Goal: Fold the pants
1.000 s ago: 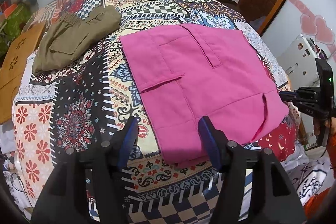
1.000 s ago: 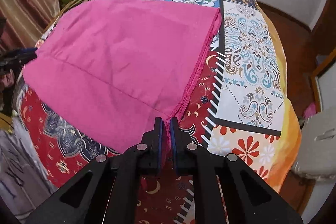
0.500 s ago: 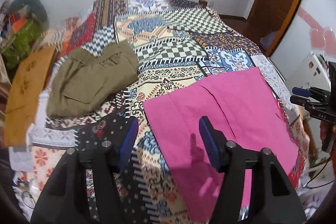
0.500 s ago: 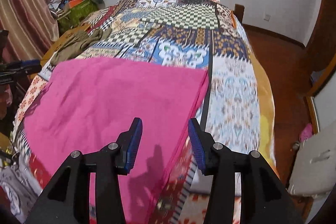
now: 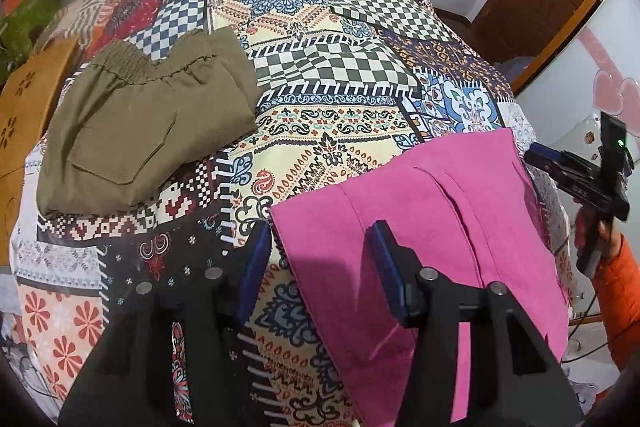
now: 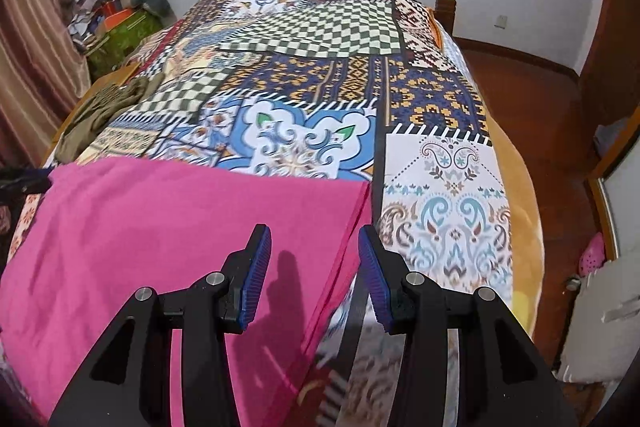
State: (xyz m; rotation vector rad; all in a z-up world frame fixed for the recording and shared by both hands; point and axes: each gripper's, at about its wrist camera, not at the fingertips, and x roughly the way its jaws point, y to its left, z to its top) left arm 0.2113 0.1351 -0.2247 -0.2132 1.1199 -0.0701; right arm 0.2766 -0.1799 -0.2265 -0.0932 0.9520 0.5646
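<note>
So the pink pants (image 5: 432, 227) are lying flat and folded on the near part of the bed (image 5: 340, 99), on top of that busy patchwork bedspread (image 6: 320, 75). The left gripper (image 5: 316, 263) hangs over their left edge, fingers apart but closing in a bit, with nothing pinched between them; the pink corner just sits under the gap. The right gripper (image 6: 316, 267) hangs over the pants' right edge, fingers apart too, nothing gripped, the fabric edge visible below between them. A second pair, olive green pants (image 5: 140, 127), sits folded further back on the left side of the bed, well apart from the pink ones. An orange sleeve (image 5: 616, 303) shows at the right of the left wrist view.
</note>
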